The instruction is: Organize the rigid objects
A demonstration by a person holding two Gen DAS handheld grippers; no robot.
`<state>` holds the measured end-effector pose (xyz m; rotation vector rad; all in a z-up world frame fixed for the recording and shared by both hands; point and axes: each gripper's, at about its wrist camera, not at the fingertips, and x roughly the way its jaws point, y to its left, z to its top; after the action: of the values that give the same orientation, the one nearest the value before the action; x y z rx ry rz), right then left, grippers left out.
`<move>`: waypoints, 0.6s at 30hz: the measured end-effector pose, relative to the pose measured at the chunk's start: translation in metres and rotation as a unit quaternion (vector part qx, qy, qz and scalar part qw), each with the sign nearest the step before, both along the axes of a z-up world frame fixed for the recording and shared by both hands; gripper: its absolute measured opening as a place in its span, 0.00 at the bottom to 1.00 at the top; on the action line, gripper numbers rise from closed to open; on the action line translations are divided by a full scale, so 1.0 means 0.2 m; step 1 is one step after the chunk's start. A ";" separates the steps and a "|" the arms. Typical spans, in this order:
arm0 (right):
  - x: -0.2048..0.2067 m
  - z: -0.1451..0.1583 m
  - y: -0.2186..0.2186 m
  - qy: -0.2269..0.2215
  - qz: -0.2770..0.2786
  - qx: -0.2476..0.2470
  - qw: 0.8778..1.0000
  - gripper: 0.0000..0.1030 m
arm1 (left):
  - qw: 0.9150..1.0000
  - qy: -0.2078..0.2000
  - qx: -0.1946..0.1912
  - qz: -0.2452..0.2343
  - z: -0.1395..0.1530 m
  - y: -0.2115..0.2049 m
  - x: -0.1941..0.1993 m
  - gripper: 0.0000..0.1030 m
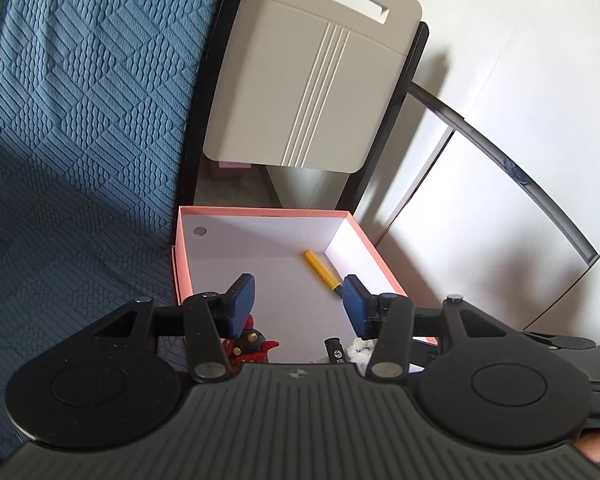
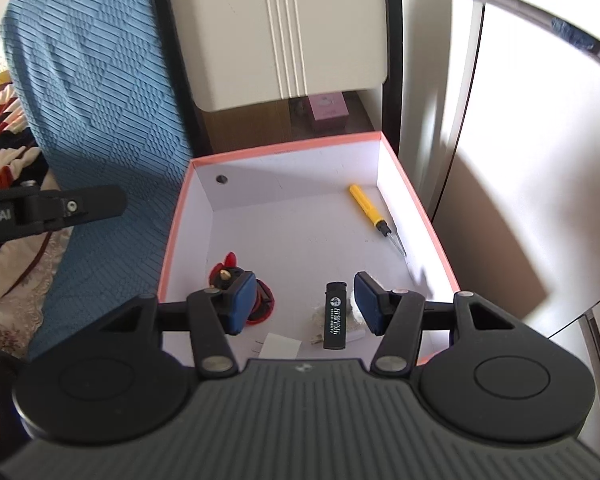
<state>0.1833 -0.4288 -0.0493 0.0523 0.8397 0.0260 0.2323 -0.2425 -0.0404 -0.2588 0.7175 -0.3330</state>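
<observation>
A pink-rimmed box with a white inside lies open. In it lie a yellow-handled screwdriver by the right wall, a black lighter, a red and black figurine, a white fluffy item and a white plug. My right gripper is open and empty above the box's near end, with the lighter between its pads. My left gripper is open and empty over the same box; the screwdriver, figurine and lighter show there.
A blue quilted cover lies left of the box. A beige chair back with black frame stands behind it. A white glossy surface runs along the right. A small pink box sits on the floor beyond.
</observation>
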 end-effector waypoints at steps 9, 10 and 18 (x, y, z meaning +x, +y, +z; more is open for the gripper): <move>-0.20 0.11 0.07 -0.033 -0.005 -0.009 0.999 0.55 | 0.999 -0.032 0.016 -0.007 0.10 0.09 -0.18 0.58; -0.22 0.12 0.08 -0.036 -0.005 -0.009 0.999 0.55 | 0.999 -0.036 0.019 -0.005 0.11 0.11 -0.21 0.58; -0.38 0.14 0.19 -0.054 0.001 -0.018 0.998 0.55 | 0.998 -0.057 0.023 0.002 0.15 0.19 -0.40 0.59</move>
<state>0.1071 -0.3916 -0.0204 0.0162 0.7329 0.0162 0.1532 -0.2053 -0.0109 -0.1957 0.6114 -0.3235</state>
